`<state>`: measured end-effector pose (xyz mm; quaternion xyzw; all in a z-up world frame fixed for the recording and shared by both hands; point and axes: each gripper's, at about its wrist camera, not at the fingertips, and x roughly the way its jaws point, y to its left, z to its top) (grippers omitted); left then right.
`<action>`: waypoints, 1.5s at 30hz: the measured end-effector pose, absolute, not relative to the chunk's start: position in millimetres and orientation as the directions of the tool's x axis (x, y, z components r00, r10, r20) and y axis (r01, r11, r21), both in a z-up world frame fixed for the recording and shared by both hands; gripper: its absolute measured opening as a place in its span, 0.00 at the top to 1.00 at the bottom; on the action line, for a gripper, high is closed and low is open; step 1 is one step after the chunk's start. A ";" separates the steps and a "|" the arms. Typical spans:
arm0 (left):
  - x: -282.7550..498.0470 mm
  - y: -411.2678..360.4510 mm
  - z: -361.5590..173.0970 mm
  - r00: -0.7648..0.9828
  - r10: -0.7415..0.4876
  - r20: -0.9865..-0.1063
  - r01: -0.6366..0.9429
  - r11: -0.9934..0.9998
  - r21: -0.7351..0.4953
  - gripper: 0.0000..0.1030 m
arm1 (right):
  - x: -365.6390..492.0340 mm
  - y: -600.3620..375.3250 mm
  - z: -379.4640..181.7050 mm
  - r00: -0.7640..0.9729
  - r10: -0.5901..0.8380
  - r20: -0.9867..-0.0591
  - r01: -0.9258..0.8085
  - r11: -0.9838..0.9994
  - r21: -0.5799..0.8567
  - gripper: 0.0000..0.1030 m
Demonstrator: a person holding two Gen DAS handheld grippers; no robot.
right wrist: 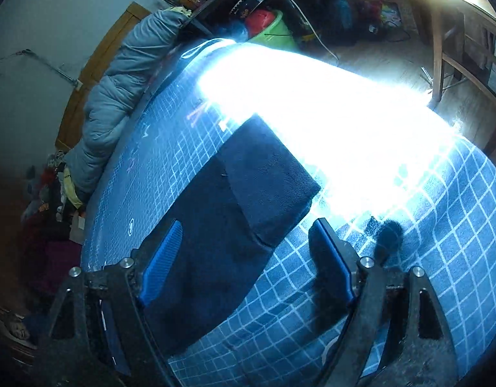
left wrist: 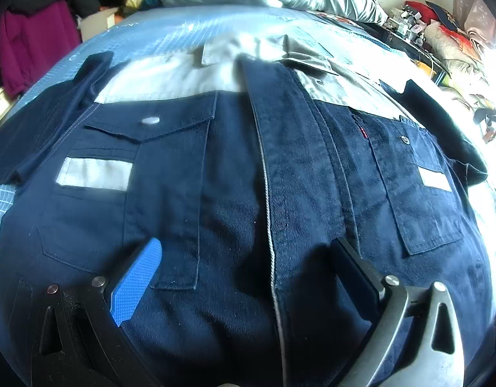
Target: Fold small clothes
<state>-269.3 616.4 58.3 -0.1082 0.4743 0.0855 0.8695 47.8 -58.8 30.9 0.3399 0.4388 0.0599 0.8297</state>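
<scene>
A blue grid-patterned mat [left wrist: 157, 29] carries one navy-and-grey shirt [left wrist: 215, 167], spread flat. Left hand-held gripper [left wrist: 244, 258] and right hand-held gripper [right wrist: 244, 242]: jaws wide apart, empty. Right fingers straddle one sleeve [right wrist: 248, 187]; bare mat beyond.

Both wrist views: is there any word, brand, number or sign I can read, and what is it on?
No text can be read in either view.
Small red tab on the navy shirt, beside its right chest pocket: too small to read.
Faint marks on the blue grid mat, by the glare: too blurred to read.
Round white mark on the mat: a symbol, illegible.
</scene>
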 end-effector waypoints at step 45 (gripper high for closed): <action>-331.0 739.0 129.8 0.723 -0.035 -0.690 -0.374 0.820 -0.433 0.11 | -94.0 313.2 98.6 0.363 0.636 -0.681 -0.286 0.771 0.568 0.48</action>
